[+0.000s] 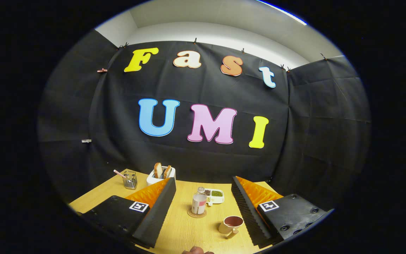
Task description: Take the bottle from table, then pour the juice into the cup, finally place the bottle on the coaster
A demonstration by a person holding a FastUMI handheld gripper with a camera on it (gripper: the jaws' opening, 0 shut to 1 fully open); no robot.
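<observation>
- On the table's far left: a wire holder with a straw, then a toaster with two slices.
- Gripper: fingers spread wide apart, holding nothing, level above the table.
- Between the fingers, ahead: bottle upright on the coaster; a divided dish just behind.
- Near the right finger: cup, dark liquid inside.
- At the near edge: a fingertip.

- Gripper fingers spread wide over counter, touching nothing.
- Bottle upright on coaster, ahead between fingers.
- Cup nearer, right of bottle, just beside right finger.
- Divided dish just behind bottle.
- Toaster with bread at far edge, left.
- Wire holder left of toaster.
</observation>
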